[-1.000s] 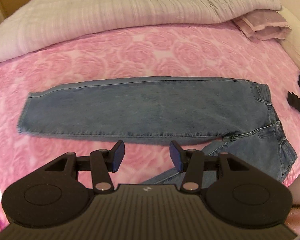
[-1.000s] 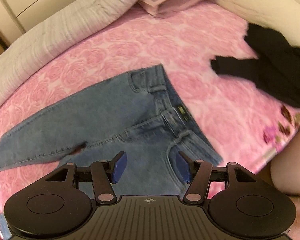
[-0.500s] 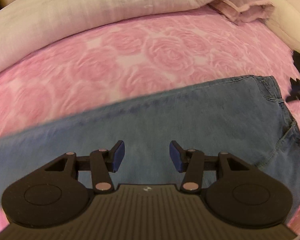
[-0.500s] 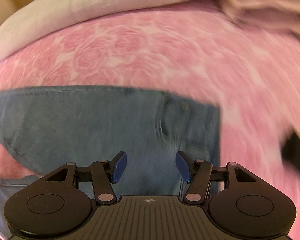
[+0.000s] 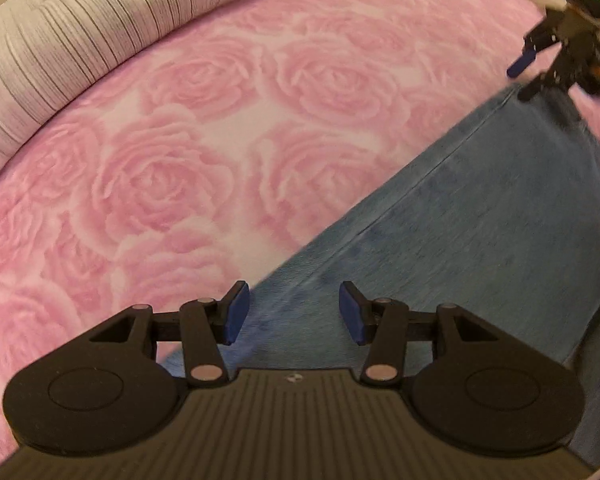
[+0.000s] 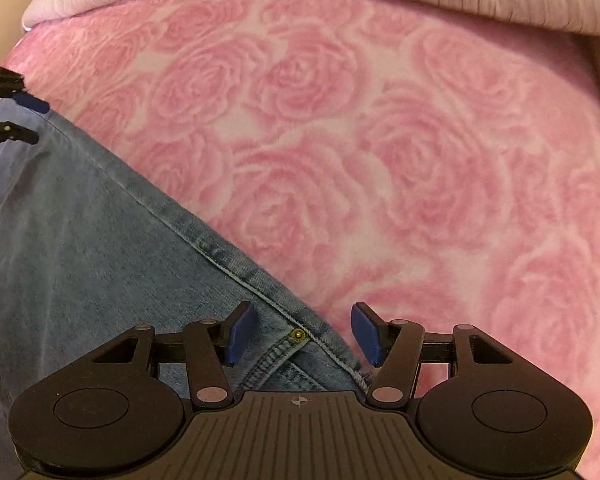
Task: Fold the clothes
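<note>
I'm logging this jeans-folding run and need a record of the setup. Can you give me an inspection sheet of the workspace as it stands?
Surface: pink rose-patterned bedspread, soft, covering the bed.
Job's things: blue jeans lying flat on the bedspread; far side seam and a pocket rivet show.
Clutter: nothing seen on the bedspread near the jeans.
Grippers: left gripper open, over the seam edge of the jeans; right gripper open, over the seam by the rivet. Neither has cloth pinched.
Cables: nothing seen.
Surroundings: pale striped quilt bunched along the far edge of the bed.
</note>
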